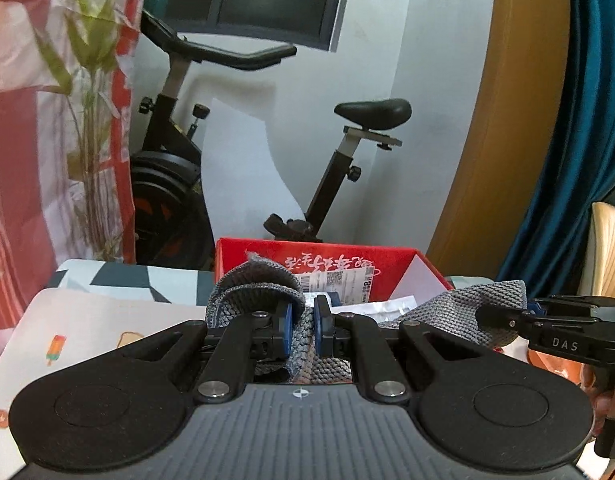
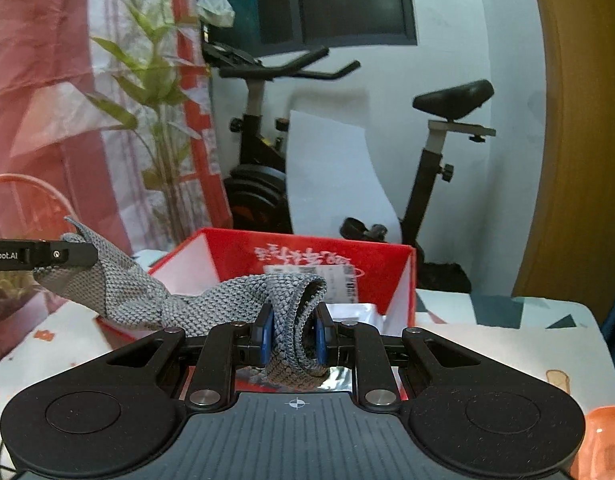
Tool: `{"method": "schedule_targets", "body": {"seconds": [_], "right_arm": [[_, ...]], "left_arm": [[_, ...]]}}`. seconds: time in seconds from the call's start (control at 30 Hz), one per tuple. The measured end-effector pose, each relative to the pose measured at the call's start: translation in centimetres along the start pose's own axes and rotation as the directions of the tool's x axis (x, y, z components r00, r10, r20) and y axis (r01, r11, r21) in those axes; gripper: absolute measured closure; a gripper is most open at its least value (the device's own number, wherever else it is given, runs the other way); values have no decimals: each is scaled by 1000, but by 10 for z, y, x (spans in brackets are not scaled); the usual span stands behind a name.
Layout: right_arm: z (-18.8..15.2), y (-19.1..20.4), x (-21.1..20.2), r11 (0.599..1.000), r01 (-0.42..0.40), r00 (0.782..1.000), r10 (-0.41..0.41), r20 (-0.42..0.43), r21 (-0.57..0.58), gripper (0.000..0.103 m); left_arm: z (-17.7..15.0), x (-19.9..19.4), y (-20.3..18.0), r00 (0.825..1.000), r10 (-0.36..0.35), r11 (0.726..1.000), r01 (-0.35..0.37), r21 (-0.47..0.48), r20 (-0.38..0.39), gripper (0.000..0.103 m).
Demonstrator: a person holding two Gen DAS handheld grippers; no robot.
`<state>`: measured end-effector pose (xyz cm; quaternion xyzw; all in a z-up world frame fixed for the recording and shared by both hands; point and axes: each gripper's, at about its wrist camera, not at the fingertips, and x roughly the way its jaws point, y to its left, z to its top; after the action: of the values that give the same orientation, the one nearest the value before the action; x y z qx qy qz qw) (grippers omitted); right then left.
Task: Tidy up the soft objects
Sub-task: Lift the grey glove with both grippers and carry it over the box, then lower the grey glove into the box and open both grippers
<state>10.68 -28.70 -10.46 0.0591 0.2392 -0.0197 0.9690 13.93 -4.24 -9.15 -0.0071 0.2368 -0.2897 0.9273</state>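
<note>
Left gripper: clamped on one end of grey knit cloth. Right gripper: clamped on other end. Cloth slung above red box, sagging toward its near rim. Risk: thin, bunched hold slipping; slack snagging rim.

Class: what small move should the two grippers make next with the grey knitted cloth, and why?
Probably draw the two grippers slightly apart to pull the cloth flat. The left gripper and right gripper are each shut on an end of the grey knitted cloth, which sags bunched between them above the open red box. Taut, it should fold or lower in more tidily.
</note>
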Motion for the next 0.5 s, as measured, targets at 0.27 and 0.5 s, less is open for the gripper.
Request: {"method": "schedule_targets", "body": {"seconds": [0.27, 0.5], "right_arm": [[3, -13, 51, 999, 32, 989, -35, -141, -20, 84], [-1, -12, 86, 994, 27, 958, -55, -281, -102, 84]], "left_arm": [[15, 59, 6, 995, -21, 1000, 20, -2, -103, 91], [3, 105, 4, 966, -49, 998, 57, 24, -253, 91]]}}
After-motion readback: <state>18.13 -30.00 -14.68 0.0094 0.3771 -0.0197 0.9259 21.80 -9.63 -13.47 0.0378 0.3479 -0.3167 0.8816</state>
